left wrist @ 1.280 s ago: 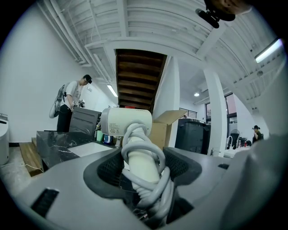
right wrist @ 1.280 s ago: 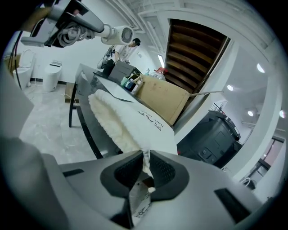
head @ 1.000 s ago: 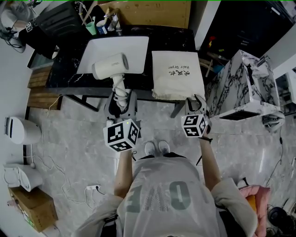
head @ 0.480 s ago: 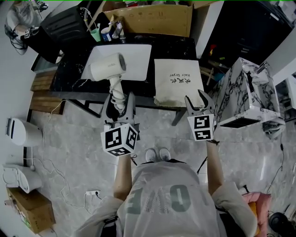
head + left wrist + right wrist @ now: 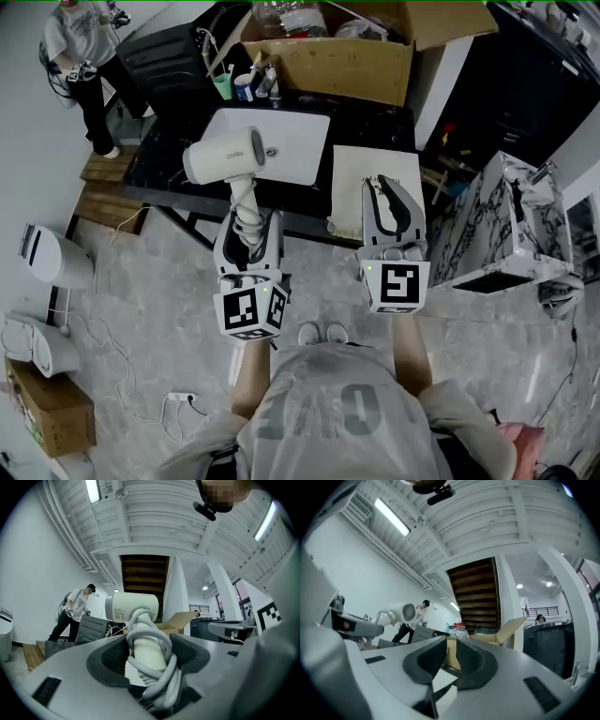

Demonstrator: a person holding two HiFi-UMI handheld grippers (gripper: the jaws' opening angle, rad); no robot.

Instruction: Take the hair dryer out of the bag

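Note:
The white hair dryer is out of the bag and held above the table, its grey cord wound round the handle. My left gripper is shut on that handle from below; in the left gripper view the handle sits between both pads, with the head above. The cream cloth bag lies flat on the black table. My right gripper hovers over the bag's near half. Its jaws are closing with a narrow gap and nothing between them.
A white mat lies on the table behind the dryer. At the back stand an open cardboard box and cups. A marble-patterned cabinet is at the right. A person stands at the far left, and white appliances sit on the floor.
Both grippers have risen, the right one much more, from the bag's near edge to above it. Its jaws spread wide, then narrowed. The left gripper keeps hold of the dryer.

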